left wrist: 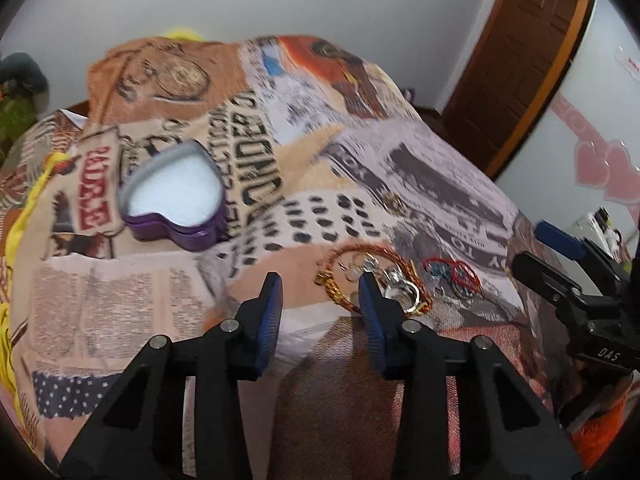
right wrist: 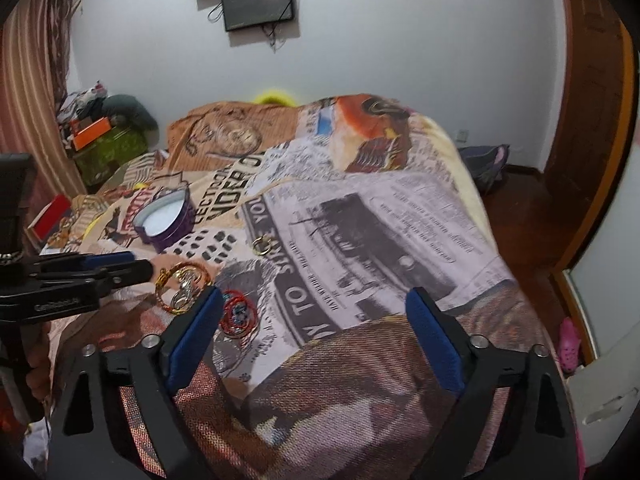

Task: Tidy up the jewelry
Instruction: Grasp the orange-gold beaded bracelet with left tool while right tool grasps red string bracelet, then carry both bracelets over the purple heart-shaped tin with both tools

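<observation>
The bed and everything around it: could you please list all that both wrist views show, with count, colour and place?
heart-shaped box: one, purple with white lining, lid off, on the blanket's left part
bangle pile: one cluster, gold, orange-red and silver, near the left gripper's tips
red and blue earrings: one pair, right of the pile
gold ring: one, farther back on the blanket
blanket: one, newspaper print, covering the bed
screens: two, dark, on the wall
door: one, brown wood, at right
left hand-held gripper: black with blue pads, open
right hand-held gripper: black with blue pads, open
</observation>
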Action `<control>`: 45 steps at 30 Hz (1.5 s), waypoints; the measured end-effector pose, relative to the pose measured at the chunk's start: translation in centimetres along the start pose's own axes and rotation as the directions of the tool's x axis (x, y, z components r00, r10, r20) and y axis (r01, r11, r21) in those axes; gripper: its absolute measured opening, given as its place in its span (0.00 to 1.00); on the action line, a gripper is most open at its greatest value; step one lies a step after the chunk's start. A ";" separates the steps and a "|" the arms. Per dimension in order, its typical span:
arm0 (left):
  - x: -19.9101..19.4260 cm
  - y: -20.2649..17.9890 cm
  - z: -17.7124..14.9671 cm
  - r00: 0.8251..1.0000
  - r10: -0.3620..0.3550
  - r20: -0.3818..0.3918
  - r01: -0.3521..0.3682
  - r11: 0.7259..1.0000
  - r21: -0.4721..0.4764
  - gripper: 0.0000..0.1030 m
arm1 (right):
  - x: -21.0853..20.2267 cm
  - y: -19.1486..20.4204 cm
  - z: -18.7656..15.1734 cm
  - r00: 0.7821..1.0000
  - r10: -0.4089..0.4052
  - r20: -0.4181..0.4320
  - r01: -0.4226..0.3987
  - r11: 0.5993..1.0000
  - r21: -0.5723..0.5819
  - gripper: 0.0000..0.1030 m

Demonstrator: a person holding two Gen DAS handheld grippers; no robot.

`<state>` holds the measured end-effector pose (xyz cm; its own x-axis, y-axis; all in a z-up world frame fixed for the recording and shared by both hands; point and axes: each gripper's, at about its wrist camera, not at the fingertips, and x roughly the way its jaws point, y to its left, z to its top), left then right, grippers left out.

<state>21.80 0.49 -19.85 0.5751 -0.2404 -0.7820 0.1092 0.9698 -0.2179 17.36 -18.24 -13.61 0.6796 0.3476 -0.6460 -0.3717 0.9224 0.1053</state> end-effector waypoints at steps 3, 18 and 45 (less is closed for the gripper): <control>0.8 -0.1 0.3 0.999 -0.008 -0.035 0.009 1.000 0.013 0.37 | 0.7 0.4 0.1 0.999 0.040 -0.027 -0.040 0.999 -0.015 0.77; 1.4 0.1 0.2 0.999 0.043 -0.032 -0.041 0.998 0.038 0.05 | 3.0 2.2 0.4 0.981 0.135 -0.137 -0.147 0.986 -0.083 0.43; -4.0 0.4 0.5 0.988 0.052 0.144 -0.063 0.996 0.068 0.05 | 5.9 2.6 2.8 0.924 0.236 -0.301 -0.268 0.961 -0.068 0.06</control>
<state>19.91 1.84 -16.49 0.6907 -0.1810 -0.7001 0.1275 0.9835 -0.1285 22.20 -13.31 -15.00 0.3502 0.4884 -0.7993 -0.5824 0.7818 0.2226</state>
